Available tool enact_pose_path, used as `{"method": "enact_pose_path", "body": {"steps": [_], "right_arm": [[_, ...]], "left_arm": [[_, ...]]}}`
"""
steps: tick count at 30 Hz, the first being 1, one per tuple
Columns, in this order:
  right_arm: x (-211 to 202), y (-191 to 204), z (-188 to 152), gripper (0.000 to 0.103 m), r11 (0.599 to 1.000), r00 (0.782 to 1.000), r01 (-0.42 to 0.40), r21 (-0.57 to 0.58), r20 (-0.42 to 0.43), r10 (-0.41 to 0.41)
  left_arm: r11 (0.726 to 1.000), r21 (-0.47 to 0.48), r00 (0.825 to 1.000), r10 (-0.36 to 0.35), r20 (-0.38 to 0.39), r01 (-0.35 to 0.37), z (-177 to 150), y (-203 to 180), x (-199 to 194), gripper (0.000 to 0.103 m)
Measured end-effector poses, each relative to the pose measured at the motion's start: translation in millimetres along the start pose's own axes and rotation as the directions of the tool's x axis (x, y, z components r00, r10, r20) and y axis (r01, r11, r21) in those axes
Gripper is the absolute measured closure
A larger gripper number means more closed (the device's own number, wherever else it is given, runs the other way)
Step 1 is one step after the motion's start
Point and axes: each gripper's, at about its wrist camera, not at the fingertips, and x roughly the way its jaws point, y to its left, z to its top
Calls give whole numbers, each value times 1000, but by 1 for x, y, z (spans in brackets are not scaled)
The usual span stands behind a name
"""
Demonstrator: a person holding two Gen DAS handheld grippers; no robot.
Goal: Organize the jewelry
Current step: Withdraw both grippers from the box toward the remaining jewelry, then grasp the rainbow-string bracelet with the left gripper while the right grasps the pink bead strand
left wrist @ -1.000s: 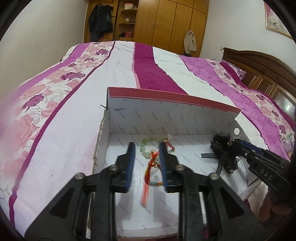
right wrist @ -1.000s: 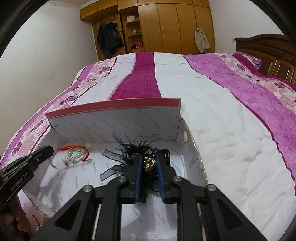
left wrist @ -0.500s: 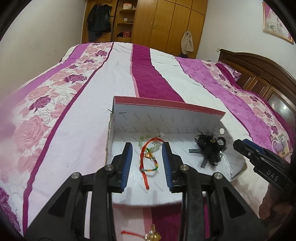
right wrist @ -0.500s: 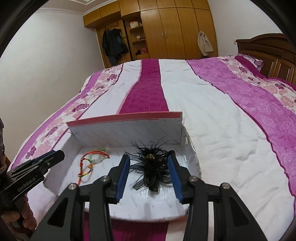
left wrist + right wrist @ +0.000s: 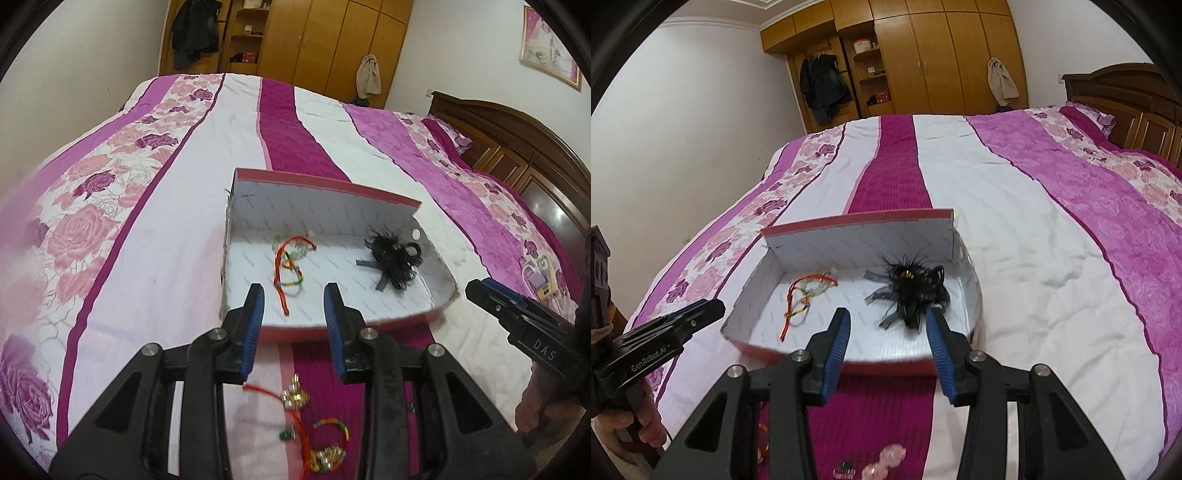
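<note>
Bedspread (image 5: 184, 258) is carrying the box (image 5: 325, 199): red bracelet (image 5: 290, 258) left, black hairpiece (image 5: 395, 258) right, both in. Loose bracelets (image 5: 317, 424) near me are still waiting. I'm holding left gripper (image 5: 293, 328) & right gripper (image 5: 888, 347) wide, empty.

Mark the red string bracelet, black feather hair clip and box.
red string bracelet (image 5: 290, 258), left wrist view, looped cord.
black feather hair clip (image 5: 912, 291), right wrist view, feather centre.
box (image 5: 857, 240), right wrist view, back wall.

Both wrist views look forward and down across the bed (image 5: 207, 206) toward the far wardrobe (image 5: 945, 55). Left sits left, right sits right; both share the near box (image 5: 325, 214) (image 5: 857, 240).
</note>
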Motion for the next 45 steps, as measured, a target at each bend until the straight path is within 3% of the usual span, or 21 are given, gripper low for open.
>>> {"method": "enact_pose_path", "body": {"steps": [14,27,38,45], "right_arm": [[-18,-2,-47,57,1000,994,25,7,-108,-24],[-9,-4,-87,57,998,974,17,53,-228,-5],[-1,-4,-103,57,998,964,16,60,-264,1],[3,-4,-105,74,998,965,-6,64,-262,23]], "left_arm": [[1000,9,997,-19,-78,20,-35,-2,-14,78],[997,59,982,-39,-187,51,-75,-12,-10,79],[997,63,970,-19,-242,35,-91,-10,5,91],[997,73,964,-18,-264,38,-98,-9,15,100]]}}
